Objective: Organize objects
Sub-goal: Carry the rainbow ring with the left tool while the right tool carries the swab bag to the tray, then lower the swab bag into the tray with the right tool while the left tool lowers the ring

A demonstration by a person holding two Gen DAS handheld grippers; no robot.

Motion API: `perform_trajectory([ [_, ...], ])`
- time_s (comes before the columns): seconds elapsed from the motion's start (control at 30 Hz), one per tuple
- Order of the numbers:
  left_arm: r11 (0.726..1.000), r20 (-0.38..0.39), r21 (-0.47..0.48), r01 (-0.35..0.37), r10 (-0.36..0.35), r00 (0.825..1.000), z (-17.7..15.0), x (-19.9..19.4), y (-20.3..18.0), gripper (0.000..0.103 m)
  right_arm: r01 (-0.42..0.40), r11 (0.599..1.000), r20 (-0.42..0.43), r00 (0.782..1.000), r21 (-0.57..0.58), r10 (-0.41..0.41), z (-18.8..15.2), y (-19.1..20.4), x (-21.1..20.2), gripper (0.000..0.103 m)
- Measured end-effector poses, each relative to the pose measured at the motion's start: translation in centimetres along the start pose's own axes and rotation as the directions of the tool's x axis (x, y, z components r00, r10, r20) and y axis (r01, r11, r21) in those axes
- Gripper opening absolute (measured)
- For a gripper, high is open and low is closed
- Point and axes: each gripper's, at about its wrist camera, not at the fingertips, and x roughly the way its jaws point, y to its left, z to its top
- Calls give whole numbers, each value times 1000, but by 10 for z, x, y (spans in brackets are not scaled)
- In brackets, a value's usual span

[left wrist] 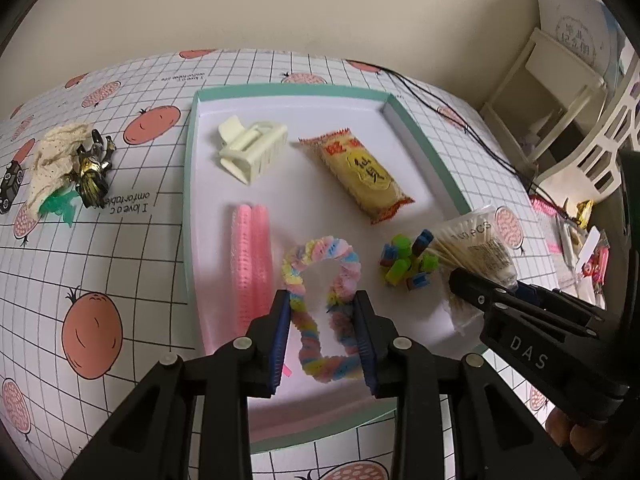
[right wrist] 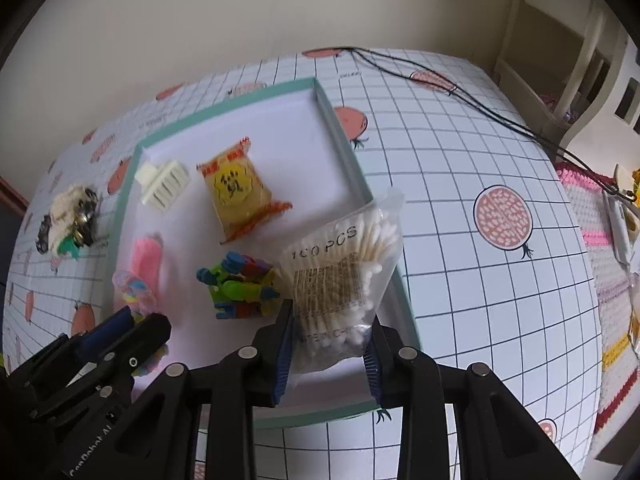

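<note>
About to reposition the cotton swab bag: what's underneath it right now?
The cotton swab bag lies across the tray's right rim, part over the tray floor, its far corner over the tablecloth. The right gripper brackets its near end. Anything under it is hidden.

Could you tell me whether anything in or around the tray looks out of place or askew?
Yes: the bag of cotton swabs, held between the fingers of the right tool, lies across the tray's right rim, half in and half out. A tangled pile of small items sits outside the tray.
</note>
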Motion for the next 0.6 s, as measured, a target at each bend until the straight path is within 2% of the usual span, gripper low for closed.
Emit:
perform_trajectory([
  [0.33,1000,-43,19,-10,11,999,-8,10,-1,34,3,1000,-54,999,-2,-3,-3,0,10,33],
  [0.6,1000,-40,13,6,-5,999,-9,6,5,41,3,1000,-49,999,1,-3,-4,-1,8,33],
])
